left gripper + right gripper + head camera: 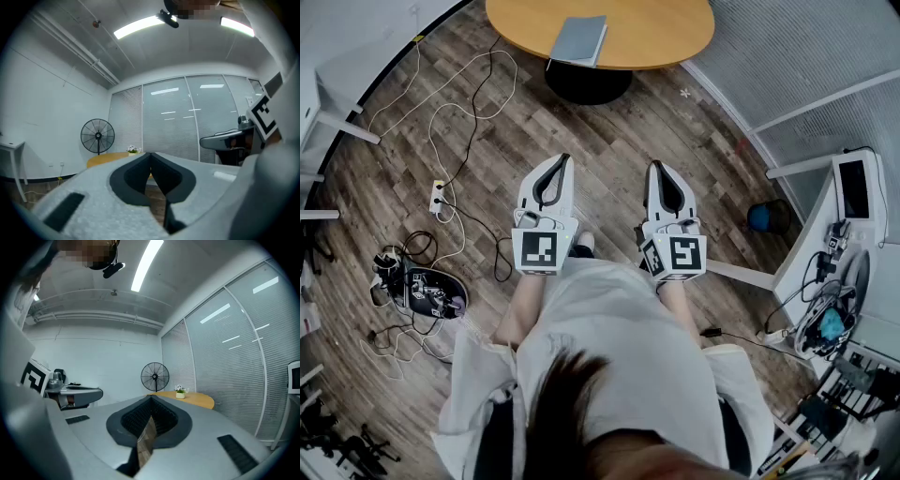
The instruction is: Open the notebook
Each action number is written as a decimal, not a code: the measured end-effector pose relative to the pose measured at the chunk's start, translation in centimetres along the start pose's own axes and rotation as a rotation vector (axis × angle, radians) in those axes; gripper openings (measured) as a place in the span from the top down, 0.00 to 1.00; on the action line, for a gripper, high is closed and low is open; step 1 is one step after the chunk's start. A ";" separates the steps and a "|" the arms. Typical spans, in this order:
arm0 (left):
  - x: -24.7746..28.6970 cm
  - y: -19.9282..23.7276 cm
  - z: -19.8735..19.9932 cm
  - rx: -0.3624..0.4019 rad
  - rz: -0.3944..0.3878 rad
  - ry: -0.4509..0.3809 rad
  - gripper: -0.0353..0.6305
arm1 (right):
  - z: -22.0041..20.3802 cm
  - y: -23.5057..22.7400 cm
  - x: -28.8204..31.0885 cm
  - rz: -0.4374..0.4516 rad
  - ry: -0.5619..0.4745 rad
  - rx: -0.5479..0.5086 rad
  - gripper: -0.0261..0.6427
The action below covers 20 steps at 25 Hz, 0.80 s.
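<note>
You hold the left gripper [563, 160] and the right gripper [657, 168] level and side by side, each with its jaws pinched together on nothing. The notebook [579, 39] lies closed on the round wooden table [675, 28], well ahead of both tips and roughly in line with the left one.

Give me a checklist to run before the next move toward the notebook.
1. Notebook closed, on the round table: ok.
2. Notebook within reach of grippers: not ok, table stands well ahead.
3. Left gripper empty, jaws together: ok.
4. Right gripper empty, jaws together: ok.
5. Floor cables off to the left of the way: ok.
6. Notebook's spine side: cannot tell.
</note>
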<state>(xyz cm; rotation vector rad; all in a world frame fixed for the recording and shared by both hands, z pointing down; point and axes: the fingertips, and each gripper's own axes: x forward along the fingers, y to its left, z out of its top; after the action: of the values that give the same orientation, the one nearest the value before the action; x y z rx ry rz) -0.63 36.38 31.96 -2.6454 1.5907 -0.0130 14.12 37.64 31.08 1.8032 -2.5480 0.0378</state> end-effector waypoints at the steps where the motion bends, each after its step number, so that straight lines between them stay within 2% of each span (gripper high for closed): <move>1: 0.0 -0.1 0.1 -0.001 -0.007 -0.002 0.92 | 0.0 0.1 0.0 -0.003 0.000 0.005 0.96; 11: 0.0 -0.8 0.2 -0.035 -0.019 0.000 0.92 | 0.0 1.3 0.0 0.036 0.011 0.014 0.96; 20: -0.6 -1.0 0.4 -0.031 -0.022 -0.010 0.92 | 0.0 2.3 -0.2 0.067 0.012 -0.001 0.96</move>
<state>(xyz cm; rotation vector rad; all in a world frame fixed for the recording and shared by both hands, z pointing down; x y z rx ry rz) 0.00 37.38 31.62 -2.6823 1.5714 0.0242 12.05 38.58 31.01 1.7112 -2.5993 0.0483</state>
